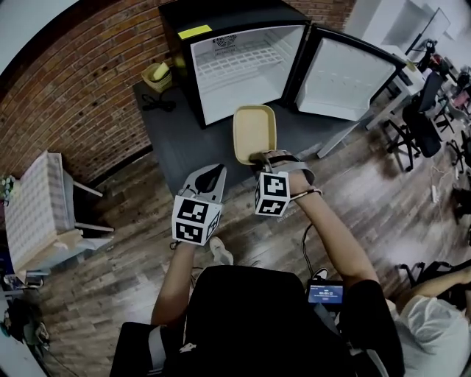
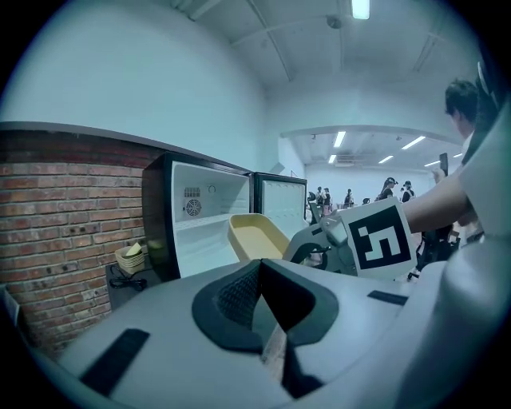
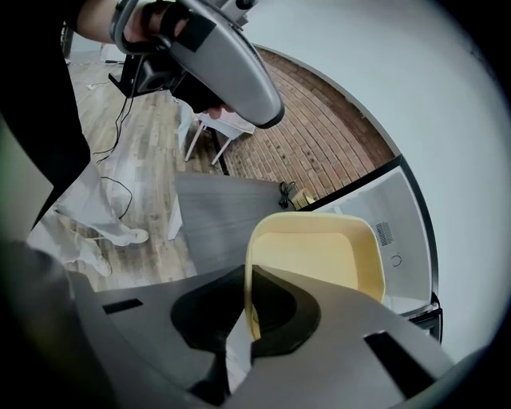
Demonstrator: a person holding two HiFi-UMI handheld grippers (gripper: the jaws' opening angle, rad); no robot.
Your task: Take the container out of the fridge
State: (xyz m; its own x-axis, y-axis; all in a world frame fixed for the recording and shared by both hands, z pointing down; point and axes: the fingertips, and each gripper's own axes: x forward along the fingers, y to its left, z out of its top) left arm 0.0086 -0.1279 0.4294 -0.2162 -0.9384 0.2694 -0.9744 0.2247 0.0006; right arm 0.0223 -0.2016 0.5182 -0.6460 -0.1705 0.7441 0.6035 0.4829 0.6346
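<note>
Now the right gripper (image 1: 259, 157) is clenched on the near rim of the yellow container (image 1: 254, 131), with the thin wall pressed between its two jaws. The container extends forward from the tips, outside the open fridge (image 1: 180, 66), which stands just beyond it. To this gripper's left, the left gripper (image 1: 215, 175) has its jaws together with nothing between them.

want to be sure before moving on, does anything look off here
Nothing spilled or damaged. The shallow beige plastic container is pinched by one rim only in the jaws of the right gripper, sticking out unsupported. The door of the small black fridge stands wide open.
</note>
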